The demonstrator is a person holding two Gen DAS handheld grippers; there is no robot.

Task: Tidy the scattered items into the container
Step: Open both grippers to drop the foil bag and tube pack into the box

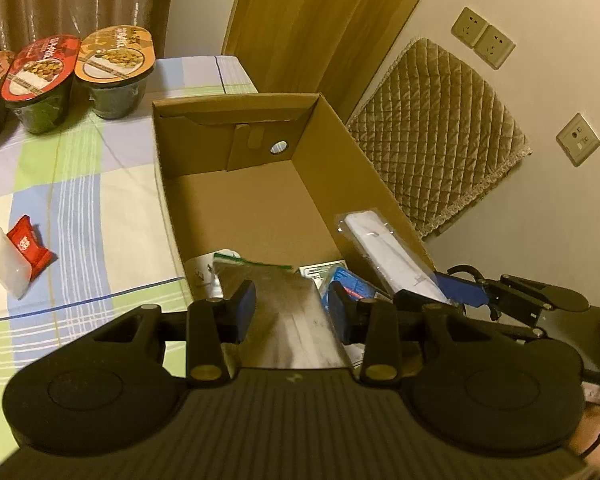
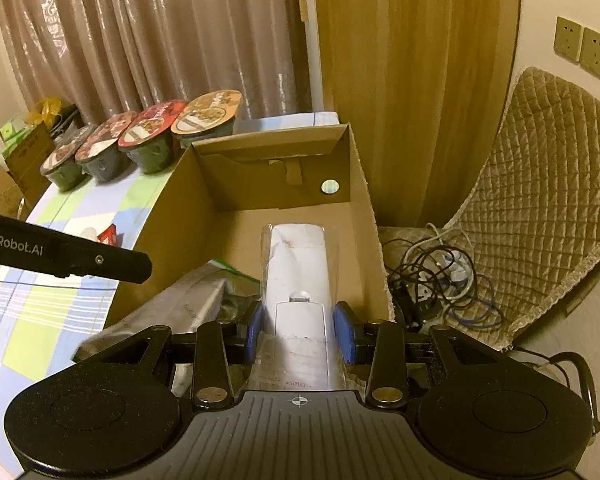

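left gripper (image 1: 292,304): clamped on a flat silver-grey pouch (image 1: 288,312) with a green zip strip, held over the near end of the cardboard box (image 1: 364,168); pads on both edges.
right gripper (image 2: 300,334): clamped on a white remote in a clear sleeve (image 2: 296,264), nose angled down into the box, along its right wall.
in box: a few small packets at the near end, one blue-and-white (image 1: 346,280), one white; partly hidden under the pouch, exact count unclear. Far half of the floor bare.
progress: roughly midway by judgement. Some items in, two in hand over the box, neither released.
left to do: drop both held items; then the red snack packet (image 1: 30,246) and the translucent white piece (image 1: 4,264) touching it, out on the cloth, well apart from the box.
unclear: row of sealed food bowls (image 1: 116,68) at the far edge, beside the box's far corner; neatly lined up, so probably not part of the scatter.
surface: table under a checked cloth (image 1: 80,184), green, blue and cream; box sits at its right edge.
room: dim warm light, curtains behind, wall sockets (image 1: 482,38) on the right, quilted chair cover (image 2: 540,200) beside the box, tangle of cables (image 2: 440,280) on the chair seat.
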